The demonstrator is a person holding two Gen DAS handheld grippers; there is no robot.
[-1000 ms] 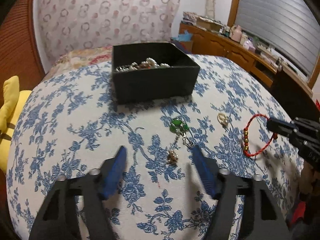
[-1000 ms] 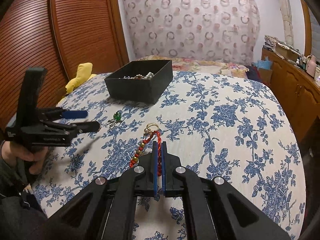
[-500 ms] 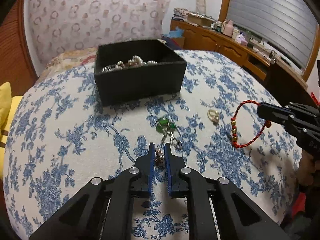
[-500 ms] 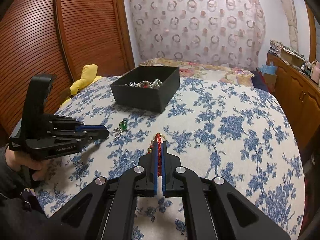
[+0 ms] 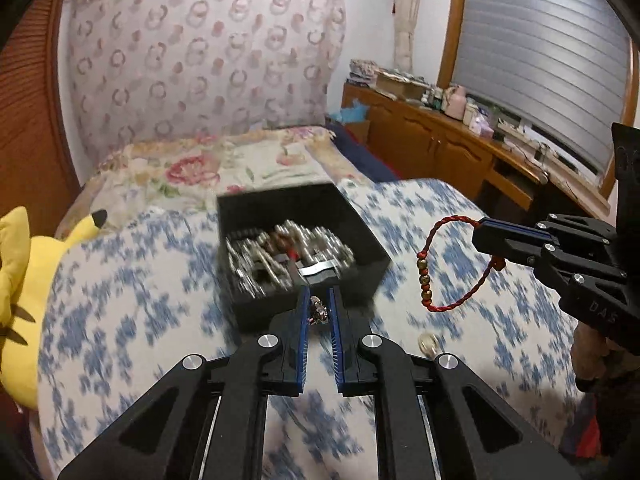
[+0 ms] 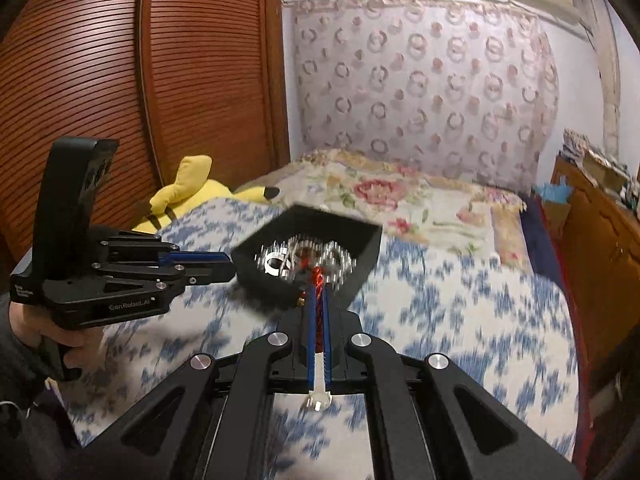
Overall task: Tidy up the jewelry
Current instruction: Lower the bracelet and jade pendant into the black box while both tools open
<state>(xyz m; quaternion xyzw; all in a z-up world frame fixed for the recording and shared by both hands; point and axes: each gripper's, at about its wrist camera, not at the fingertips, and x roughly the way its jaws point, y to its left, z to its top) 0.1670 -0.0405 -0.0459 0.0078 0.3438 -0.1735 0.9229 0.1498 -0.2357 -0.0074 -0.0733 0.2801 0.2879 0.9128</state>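
In the left wrist view my left gripper (image 5: 319, 296) is shut on a small metal charm (image 5: 318, 313), held above the bedspread just in front of the black jewelry box (image 5: 256, 312). The box holds several silvery pieces (image 5: 280, 252). At the right, my right gripper (image 5: 486, 232) is shut on a red cord bracelet (image 5: 436, 268) with gold beads, which hangs free in the air. In the right wrist view the red cord (image 6: 318, 280) is pinched between the right gripper's (image 6: 318, 294) blue pads, in line with the box (image 6: 360, 256). The left gripper (image 6: 224, 263) reaches the box's left corner.
A gold ring (image 5: 428, 344) lies on the blue floral bedspread (image 5: 120, 320) near the front right. A yellow plush toy (image 5: 24, 300) sits at the bed's left edge. Wooden cabinets (image 5: 440, 148) run along the right, and a slatted wooden door (image 6: 120, 80) along the left.
My left gripper closed on the charm and lifted it off the bedspread toward the box. The right gripper rose with the red bracelet, also toward the box.
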